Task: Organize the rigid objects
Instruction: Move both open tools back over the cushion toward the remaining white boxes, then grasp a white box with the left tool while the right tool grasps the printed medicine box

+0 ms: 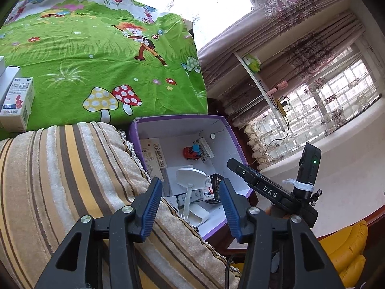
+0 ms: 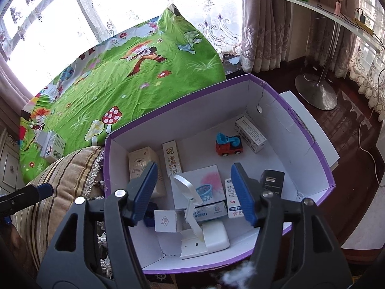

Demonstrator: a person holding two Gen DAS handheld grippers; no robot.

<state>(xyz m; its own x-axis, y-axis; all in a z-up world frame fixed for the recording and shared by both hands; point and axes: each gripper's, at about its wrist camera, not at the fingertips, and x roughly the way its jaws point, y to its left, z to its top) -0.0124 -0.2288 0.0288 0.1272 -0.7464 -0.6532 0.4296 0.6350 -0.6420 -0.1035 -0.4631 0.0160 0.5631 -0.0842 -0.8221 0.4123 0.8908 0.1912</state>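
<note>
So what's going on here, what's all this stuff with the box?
A person holding a gripper in each hand is tidying small rigid items into a purple box beside a bed. The right gripper hangs open and empty above it, over a white folding lamp. The box already holds a toy car and several medicine cartons. The left gripper is open and empty too. At least one medicine carton is still out on the green bedsheet.
</note>
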